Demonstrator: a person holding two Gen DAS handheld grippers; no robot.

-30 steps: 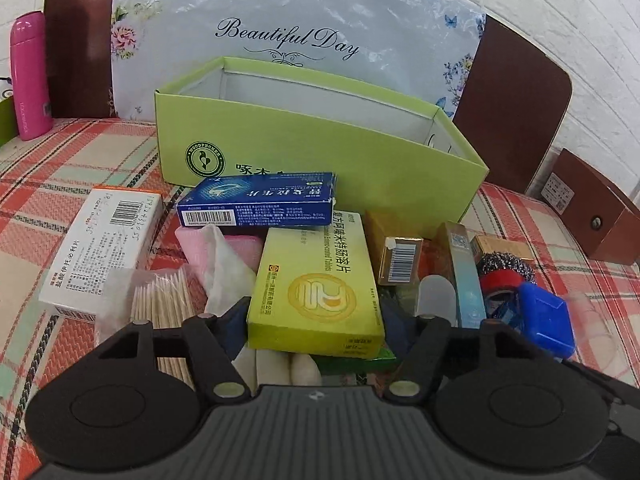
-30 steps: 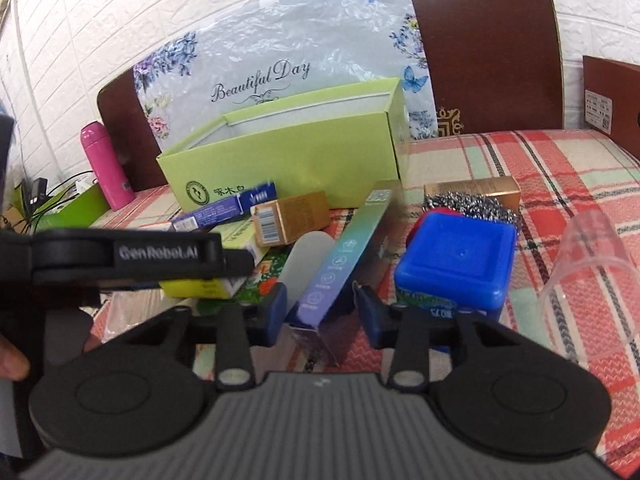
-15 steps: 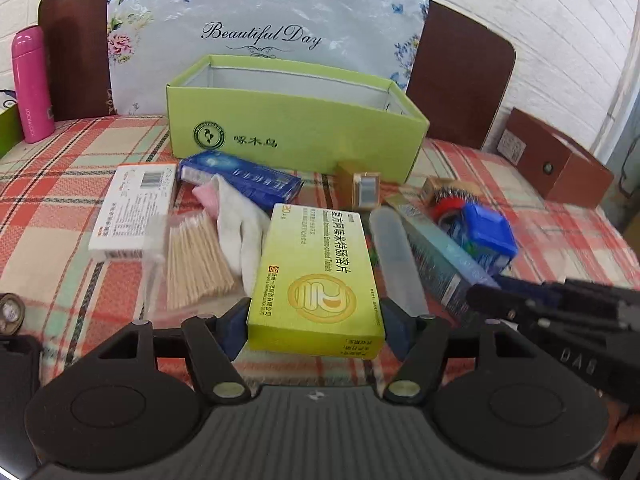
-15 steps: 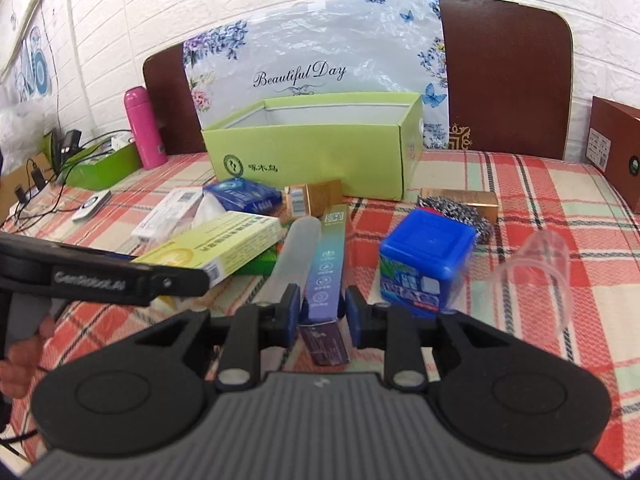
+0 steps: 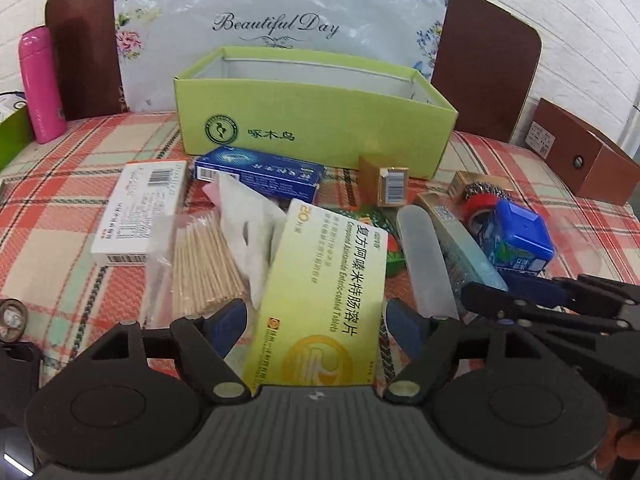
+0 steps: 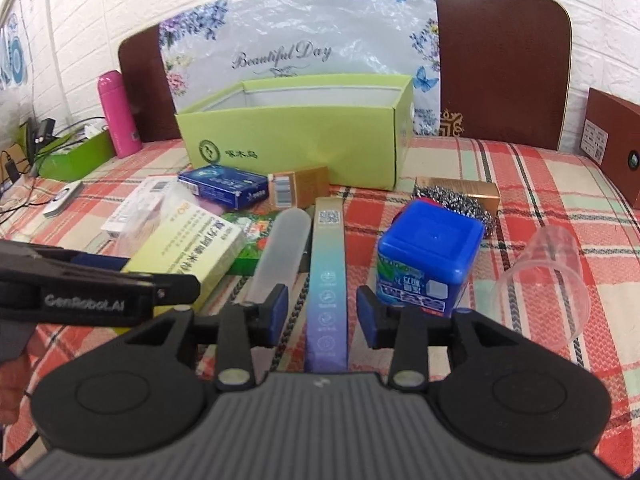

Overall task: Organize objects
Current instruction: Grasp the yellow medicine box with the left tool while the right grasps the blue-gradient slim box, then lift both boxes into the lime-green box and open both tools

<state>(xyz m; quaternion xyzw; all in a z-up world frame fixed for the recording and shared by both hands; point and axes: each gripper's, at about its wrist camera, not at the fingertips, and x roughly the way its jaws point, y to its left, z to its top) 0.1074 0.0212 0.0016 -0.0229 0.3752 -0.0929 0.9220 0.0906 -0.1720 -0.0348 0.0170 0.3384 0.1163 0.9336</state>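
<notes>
Plaid worktop pretty cluttered, green box open at back, presumably drop-off spot. Left tongs opening, yellow pill box loose between. Right tongs opening too, straddling slim teal carton, no contact.

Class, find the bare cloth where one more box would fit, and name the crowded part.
Bare cloth lies between the pink bottle and white box, and right of the clear cup. Before the green box it is crowded.

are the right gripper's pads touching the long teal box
Apart. The right wrist view shows the right gripper opening, tablecloth visible between each pad and the long teal box.
</notes>
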